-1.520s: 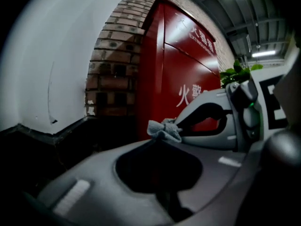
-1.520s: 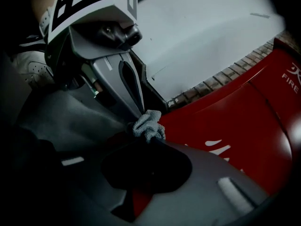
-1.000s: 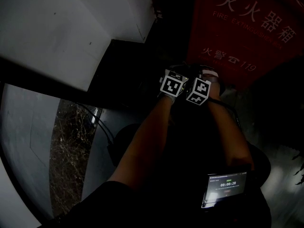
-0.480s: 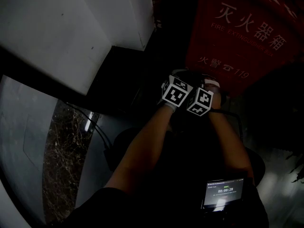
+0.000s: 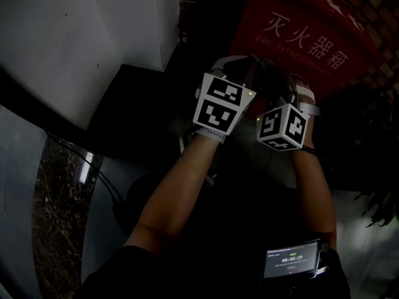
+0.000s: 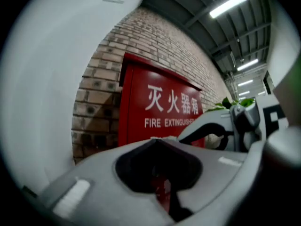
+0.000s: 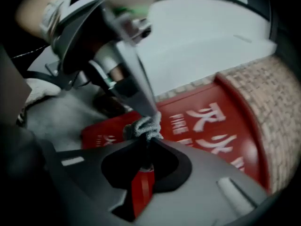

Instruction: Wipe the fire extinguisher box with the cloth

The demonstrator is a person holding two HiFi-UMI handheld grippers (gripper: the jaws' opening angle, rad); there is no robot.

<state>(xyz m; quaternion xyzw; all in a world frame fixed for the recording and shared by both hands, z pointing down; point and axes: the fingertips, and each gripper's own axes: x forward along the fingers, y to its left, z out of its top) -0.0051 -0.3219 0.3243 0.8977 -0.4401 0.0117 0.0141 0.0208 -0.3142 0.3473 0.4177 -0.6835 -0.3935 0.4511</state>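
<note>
Both grippers are up side by side in front of the red box (image 5: 293, 42). It's set into a brick wall (image 6: 101, 79) and has white lettering on its door. In the head view they sit over the box's lower left part, with the marker cubes (image 5: 218, 101) facing the camera. The forearms run down a pretty dim frame.

Left gripper (image 6: 155, 142): jaws pressed together at the tips. I can't make out anything between them, just a sliver of red showing through the gap lower down. It's aimed at the door, with the lettering right above the tips. There's a green plant (image 6: 235, 102) off to the right of the box.

Right gripper (image 7: 145, 138): jaws clenched on the cloth (image 7: 143, 126), a grey-white knitted bunch sticking out just past the tips. The red door is right behind the bunch, but I can't tell from this view whether the cloth actually touches it. The left gripper's body is close in at the upper left of the right gripper view, just beside the cloth.

Other stuff:
- a white wall (image 5: 75, 36) to the left of the box
- a small lit screen (image 5: 292, 260) at the bottom of the head view
- strip lights (image 6: 228, 6) on the ceiling
</note>
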